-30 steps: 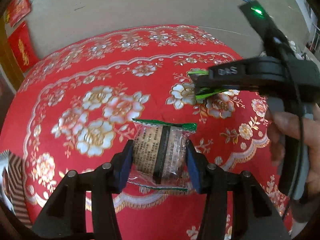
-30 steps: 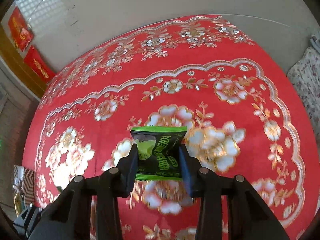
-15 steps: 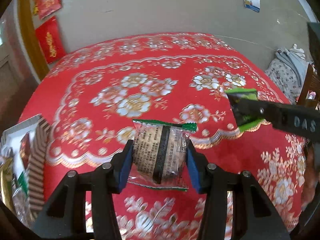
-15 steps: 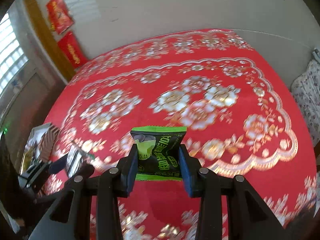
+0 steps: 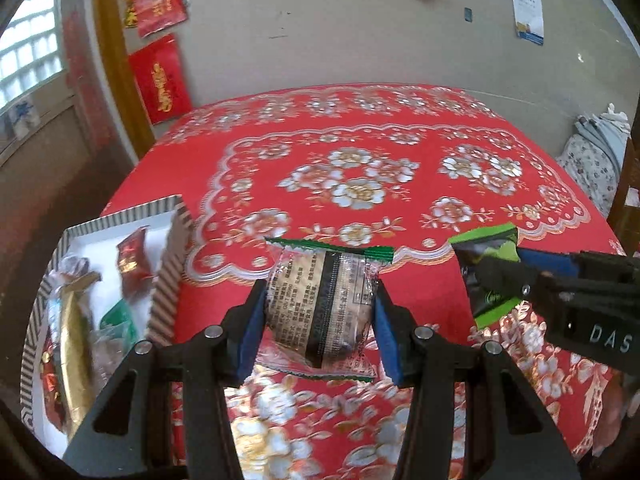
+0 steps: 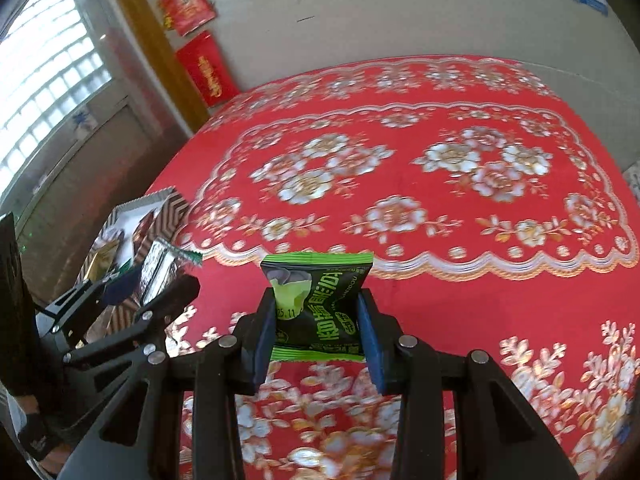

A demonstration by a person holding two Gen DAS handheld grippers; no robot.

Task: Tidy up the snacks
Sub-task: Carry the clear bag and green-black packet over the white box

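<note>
Left gripper (image 5: 320, 316) clamped on clear-wrapped brown cake (image 5: 322, 304), right gripper (image 6: 318, 332) on green foil packet (image 6: 320, 312): carry over striped-walled cardboard box (image 5: 162, 280), lower inside, then release.

Snack box (image 5: 164, 280) cut off at left wrist view's lower-left edge; its packets blurred, labels unreadable. Clear-wrapped cake (image 5: 322, 304) sides hidden by left gripper (image 5: 320, 328) pads. Green packet (image 5: 490, 276) half hidden behind right gripper (image 5: 516, 280), whose body runs off right edge. Small print illegible.
</note>
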